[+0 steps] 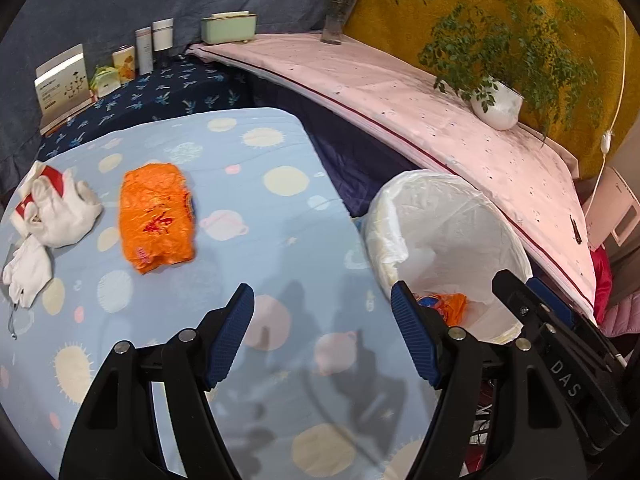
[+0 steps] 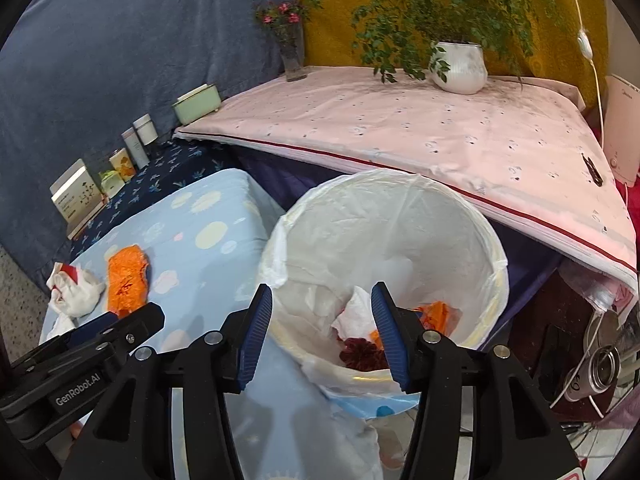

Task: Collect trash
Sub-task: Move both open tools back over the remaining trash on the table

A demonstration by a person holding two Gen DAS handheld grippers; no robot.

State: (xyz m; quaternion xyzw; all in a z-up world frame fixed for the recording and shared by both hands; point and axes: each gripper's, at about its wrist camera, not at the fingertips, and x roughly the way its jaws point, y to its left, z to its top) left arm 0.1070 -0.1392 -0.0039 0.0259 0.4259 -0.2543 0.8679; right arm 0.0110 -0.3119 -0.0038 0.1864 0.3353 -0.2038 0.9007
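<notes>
Right hand-held gripper [image 2: 322, 332] hangs open, tilted down over the bin [image 2: 472, 216].

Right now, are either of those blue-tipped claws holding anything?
No. The left gripper is open above the blue bedspread; the right gripper is open over the trash bin, nothing between its fingers.

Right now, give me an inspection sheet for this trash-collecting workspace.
Surface: blue dotted sheet, wrinkled.
Job's things: lined bin holds tissue, orange scrap and a dark red lump; orange wrapper and white wad lie on the sheet.
Clutter: boxes and bottles at the back.
Grippers: left gripper open, empty; right gripper open over the bin.
Cables: white cord on the wall.
Surroundings: potted plant, flower vase on pink cover.
</notes>
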